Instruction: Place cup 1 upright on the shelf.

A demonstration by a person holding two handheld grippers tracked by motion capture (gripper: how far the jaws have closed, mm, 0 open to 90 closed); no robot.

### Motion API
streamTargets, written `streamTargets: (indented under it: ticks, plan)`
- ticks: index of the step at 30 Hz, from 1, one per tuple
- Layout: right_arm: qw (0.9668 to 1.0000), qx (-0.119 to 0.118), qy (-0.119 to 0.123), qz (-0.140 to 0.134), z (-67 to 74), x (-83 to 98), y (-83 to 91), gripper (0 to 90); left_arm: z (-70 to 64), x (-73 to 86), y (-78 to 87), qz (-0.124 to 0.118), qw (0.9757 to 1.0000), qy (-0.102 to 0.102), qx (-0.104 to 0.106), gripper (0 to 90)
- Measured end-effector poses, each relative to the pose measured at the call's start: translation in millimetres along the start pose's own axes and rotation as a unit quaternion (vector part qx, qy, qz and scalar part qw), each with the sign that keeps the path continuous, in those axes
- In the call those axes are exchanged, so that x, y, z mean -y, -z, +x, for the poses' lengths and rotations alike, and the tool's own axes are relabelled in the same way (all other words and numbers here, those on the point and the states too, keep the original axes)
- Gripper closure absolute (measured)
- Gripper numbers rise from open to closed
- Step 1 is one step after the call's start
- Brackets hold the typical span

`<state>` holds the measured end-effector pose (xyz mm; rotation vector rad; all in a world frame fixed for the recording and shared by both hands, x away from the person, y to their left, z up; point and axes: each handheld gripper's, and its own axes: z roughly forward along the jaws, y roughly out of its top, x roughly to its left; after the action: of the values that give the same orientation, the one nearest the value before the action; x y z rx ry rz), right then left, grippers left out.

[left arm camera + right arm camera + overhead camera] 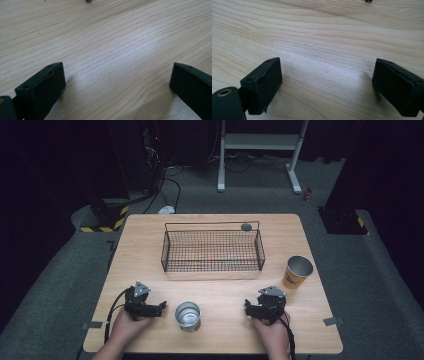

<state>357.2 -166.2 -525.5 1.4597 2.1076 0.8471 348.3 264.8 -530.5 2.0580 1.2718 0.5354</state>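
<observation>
nothing picked up yet, we're at the start.
both our left gripper (161,306) and right gripper (247,306) rest on the table (215,340), jaws spread and empty; steel cup (188,316) stands between them, orange cup (297,272) right of the empty wire basket (212,251).

No legible text (cup print blurred)

The high view looks down on the table (300,227); both gripper views skim its wood closely.
</observation>
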Motion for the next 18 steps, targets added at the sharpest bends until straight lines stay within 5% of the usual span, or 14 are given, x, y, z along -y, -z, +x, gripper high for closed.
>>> streamTargets:
  ticks: [18]
  plan:
    - [1.0, -0.001, 0.002, -0.001, 0.2, 1.2, 1.0, 9.1, -0.9, 0.3, 0.8, -0.005, 1.0, -0.001, -0.002, 4.6]
